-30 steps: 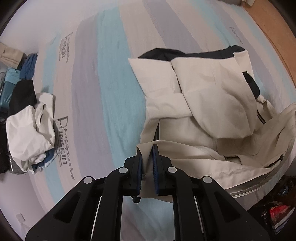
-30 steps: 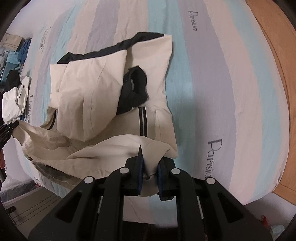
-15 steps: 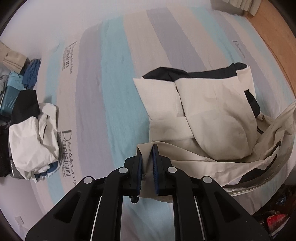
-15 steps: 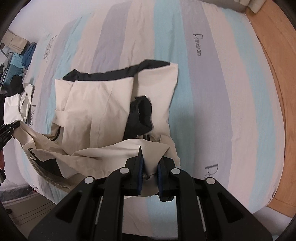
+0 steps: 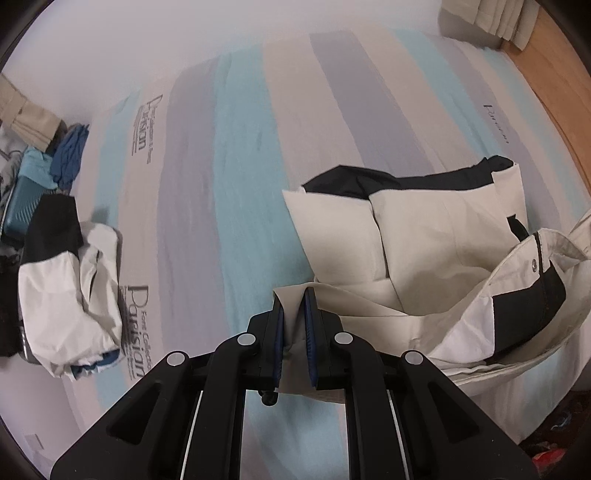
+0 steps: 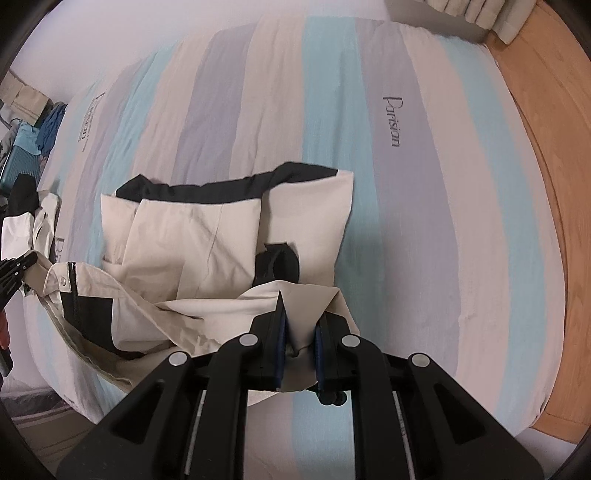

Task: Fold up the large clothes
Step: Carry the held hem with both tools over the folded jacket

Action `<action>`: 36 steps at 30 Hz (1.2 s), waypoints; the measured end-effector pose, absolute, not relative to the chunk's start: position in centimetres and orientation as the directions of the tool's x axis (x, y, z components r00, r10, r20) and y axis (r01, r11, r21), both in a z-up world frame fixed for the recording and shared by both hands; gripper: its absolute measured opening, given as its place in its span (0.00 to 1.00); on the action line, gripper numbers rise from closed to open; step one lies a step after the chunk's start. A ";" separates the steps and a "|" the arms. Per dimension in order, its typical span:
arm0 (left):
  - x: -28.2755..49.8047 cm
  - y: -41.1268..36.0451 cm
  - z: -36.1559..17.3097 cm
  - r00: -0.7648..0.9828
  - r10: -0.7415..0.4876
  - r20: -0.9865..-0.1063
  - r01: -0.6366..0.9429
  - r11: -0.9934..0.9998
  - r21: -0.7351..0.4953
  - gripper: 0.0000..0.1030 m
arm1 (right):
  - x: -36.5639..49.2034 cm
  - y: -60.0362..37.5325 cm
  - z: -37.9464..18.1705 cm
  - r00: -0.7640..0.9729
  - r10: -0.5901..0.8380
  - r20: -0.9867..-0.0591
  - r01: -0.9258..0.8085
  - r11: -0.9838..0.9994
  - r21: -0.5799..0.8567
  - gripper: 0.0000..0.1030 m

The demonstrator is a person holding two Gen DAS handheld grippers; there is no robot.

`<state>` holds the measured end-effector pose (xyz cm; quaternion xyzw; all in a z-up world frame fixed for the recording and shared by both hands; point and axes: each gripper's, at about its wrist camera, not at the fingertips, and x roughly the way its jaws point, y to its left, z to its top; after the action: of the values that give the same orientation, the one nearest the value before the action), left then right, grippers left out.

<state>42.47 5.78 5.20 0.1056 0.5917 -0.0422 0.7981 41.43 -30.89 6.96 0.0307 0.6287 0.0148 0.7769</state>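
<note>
A cream and black jacket (image 5: 436,236) lies partly folded on the striped bed (image 5: 240,147); it also shows in the right wrist view (image 6: 207,236). My left gripper (image 5: 293,299) is shut on the jacket's near hem at one corner. My right gripper (image 6: 299,302) is shut on the hem at the other corner. Both hold the hem lifted above the folded sleeves, and the fabric between them sags, showing the black lining and zipper (image 6: 75,288). The left gripper's tip shows at the left edge of the right wrist view (image 6: 16,266).
A pile of white, black and blue clothes (image 5: 70,295) lies at the bed's left edge, with a teal case (image 5: 22,206) behind it. Wooden floor (image 6: 546,184) runs along the bed's right side. Curtains (image 5: 487,18) hang at the far end.
Both grippers have lifted the jacket's hem and carried it forward over the folded body. The hanging lower part has risen off the bed's edge.
</note>
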 end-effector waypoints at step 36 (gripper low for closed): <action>53.5 7.1 -0.6 0.264 0.045 -0.963 0.138 0.987 0.084 0.09 | 51.5 -30.9 0.2 0.201 -0.029 -0.979 0.087 0.996 -0.012 0.11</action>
<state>53.53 7.08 -0.61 0.0753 0.6059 -0.0293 0.7914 51.50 -30.92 0.21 0.0229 0.6311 -0.0376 0.7744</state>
